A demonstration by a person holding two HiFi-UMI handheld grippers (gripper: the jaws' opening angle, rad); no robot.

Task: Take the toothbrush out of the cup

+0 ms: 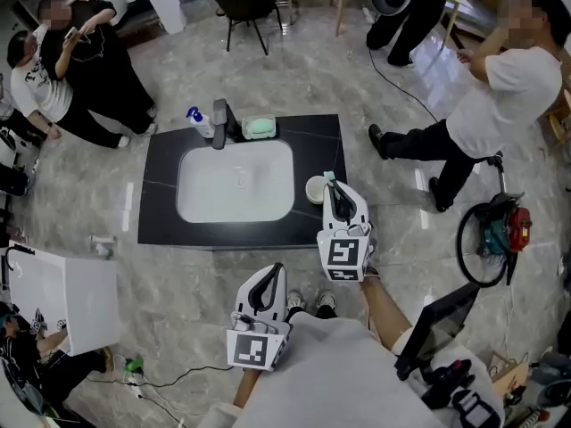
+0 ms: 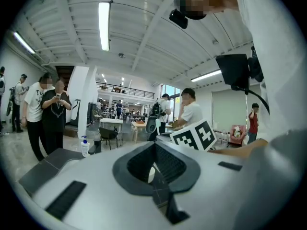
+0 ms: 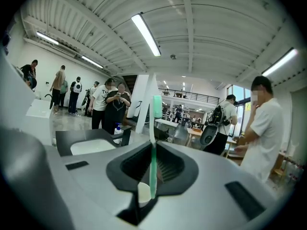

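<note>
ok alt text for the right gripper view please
The right gripper is shut on a green and white toothbrush, held upright with its head up, and a white cup shows just below the jaws. Behind lie a black counter with a white sink and people standing in a bright hall.

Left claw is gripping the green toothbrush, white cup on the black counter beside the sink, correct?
No: the right claw grips the green toothbrush, as the right gripper view shows; the left claw holds nothing. The white cup is on the black counter beside the sink.
</note>
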